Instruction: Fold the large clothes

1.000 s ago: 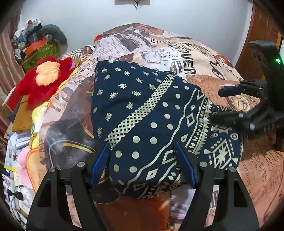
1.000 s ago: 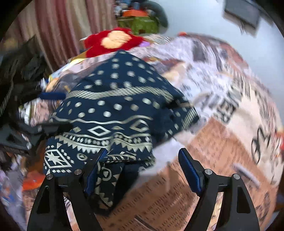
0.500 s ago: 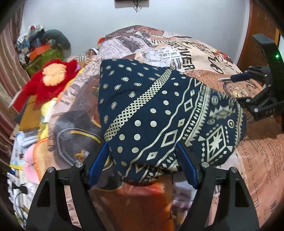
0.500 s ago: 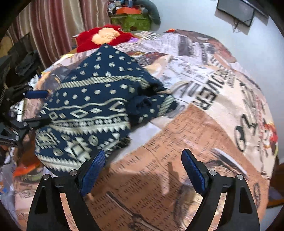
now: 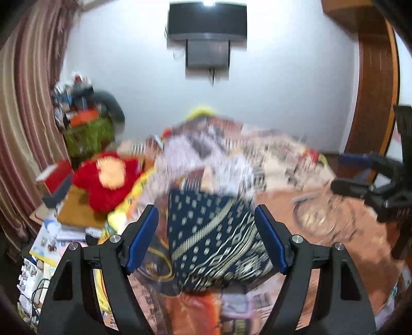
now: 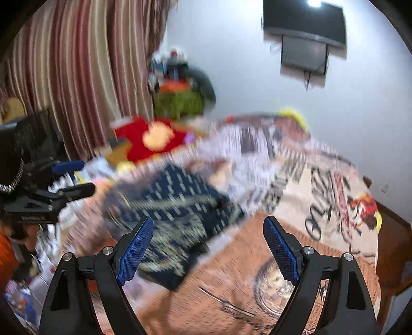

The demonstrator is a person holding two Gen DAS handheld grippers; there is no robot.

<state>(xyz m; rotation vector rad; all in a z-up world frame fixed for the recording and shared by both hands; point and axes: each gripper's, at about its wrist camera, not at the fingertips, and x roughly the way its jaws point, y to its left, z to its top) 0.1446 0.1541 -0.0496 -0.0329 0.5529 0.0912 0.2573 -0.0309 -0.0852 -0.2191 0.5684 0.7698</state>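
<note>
A dark blue garment (image 5: pixel 216 239) with cream dots and zigzag bands lies folded in a heap on a bed (image 5: pixel 342 221) covered by a newspaper-print spread. In the left wrist view it sits beyond and below the left gripper (image 5: pixel 207 238), framed in the gap between the blue pads but not touched by them; the jaws stand wide apart and hold nothing. In the right wrist view the garment (image 6: pixel 180 214) lies ahead and to the left of the right gripper (image 6: pixel 208 248), whose jaws are also spread wide and empty, with bare bedspread between them. The left view shows the right gripper (image 5: pixel 360 175) at its right edge, over the bed; the right view shows the left gripper (image 6: pixel 69 177) at its left edge. Only the right view shows the striped curtain (image 6: pixel 77 77) broadly. Both show a red plush toy (image 5: pixel 108 180) beside the bed and a dark screen (image 5: pixel 207 23) on the white wall. Both pictures are smeared by motion, so the garment's pattern and folds, the bedspread's print and the clutter near the curtain are hard to make out.
</note>
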